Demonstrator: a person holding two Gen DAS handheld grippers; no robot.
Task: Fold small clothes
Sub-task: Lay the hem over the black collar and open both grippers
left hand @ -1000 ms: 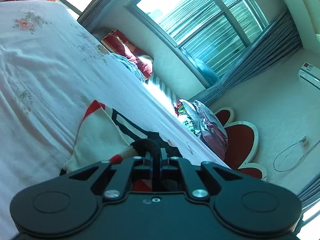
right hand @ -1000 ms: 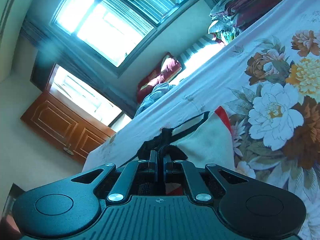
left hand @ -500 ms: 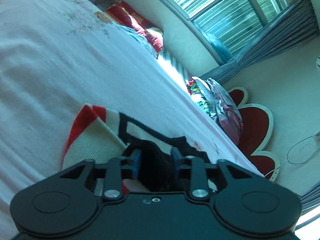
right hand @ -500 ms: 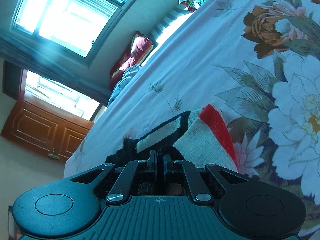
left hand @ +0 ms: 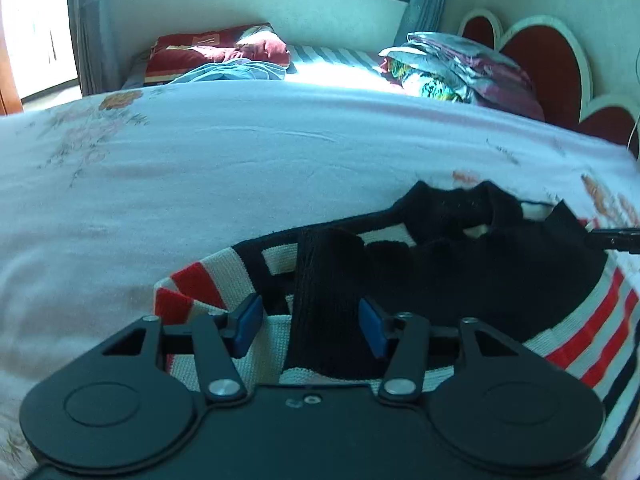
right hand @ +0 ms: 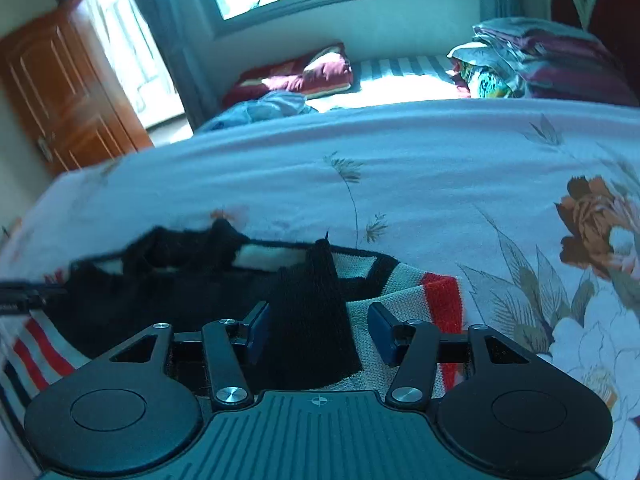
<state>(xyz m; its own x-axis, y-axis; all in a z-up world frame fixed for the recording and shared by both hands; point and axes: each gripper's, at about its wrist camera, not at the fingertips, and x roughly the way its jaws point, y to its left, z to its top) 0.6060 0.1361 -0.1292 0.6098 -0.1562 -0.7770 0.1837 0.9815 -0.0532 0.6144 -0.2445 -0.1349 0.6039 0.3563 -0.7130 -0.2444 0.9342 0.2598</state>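
A small knitted sweater (left hand: 460, 272), black with cream and red stripes, lies folded on the floral bedsheet (left hand: 240, 168). My left gripper (left hand: 312, 324) is open, its blue pads either side of a black cuff (left hand: 324, 300) at the sweater's left end. My right gripper (right hand: 320, 328) is open too, its pads either side of a black cuff (right hand: 312, 312) at the sweater's right end (right hand: 400, 292). Neither pad presses the cloth. The right gripper's tip (left hand: 612, 238) shows at the right edge of the left wrist view.
Beyond the sheet (right hand: 400, 168) lie a dark red pillow (left hand: 216, 52), a blue garment (left hand: 232, 74) and a stack of folded bedding (left hand: 460, 68). A red heart-shaped headboard (left hand: 548, 60) stands at the right. A wooden door (right hand: 60, 92) is at far left.
Both grippers have opened and let go of the sweater's cuffs. Both have swung level and low over the bed, and the sweater now lies folded on the sheet.
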